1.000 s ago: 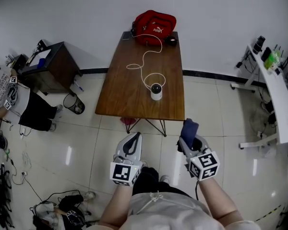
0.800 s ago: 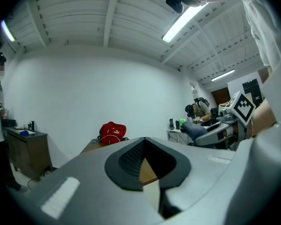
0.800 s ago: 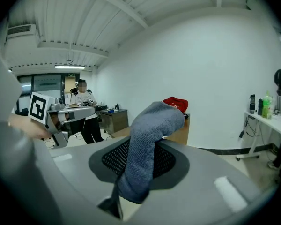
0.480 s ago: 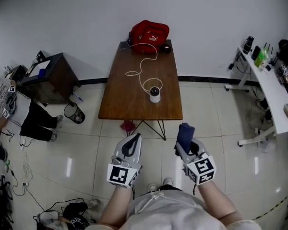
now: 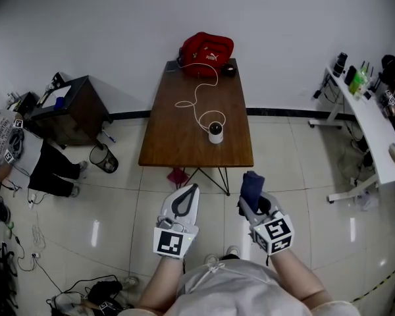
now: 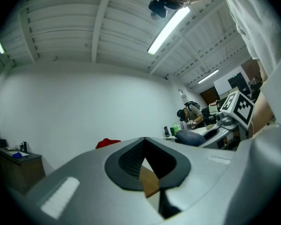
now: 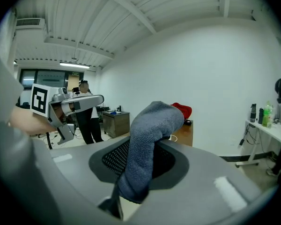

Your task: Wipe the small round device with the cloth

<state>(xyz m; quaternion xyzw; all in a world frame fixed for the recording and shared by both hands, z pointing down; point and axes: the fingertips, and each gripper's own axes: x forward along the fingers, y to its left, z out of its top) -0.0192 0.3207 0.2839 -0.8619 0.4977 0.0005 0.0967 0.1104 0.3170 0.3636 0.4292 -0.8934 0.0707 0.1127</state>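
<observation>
The small round device, white with a dark top, stands on the wooden table near its front right part, with a white cable running back from it. My right gripper is shut on a dark blue-grey cloth, which sticks up from the jaws. My left gripper is shut with nothing in it. Both grippers hang over the tiled floor, short of the table's near edge.
A red bag lies at the table's far end. A dark cabinet and a seated person are on the left, with a wire bin beside them. A white desk with bottles stands at the right.
The head view has shifted slightly; both grippers have edged forward toward the table's near edge. The cloth stays held in the right gripper.
</observation>
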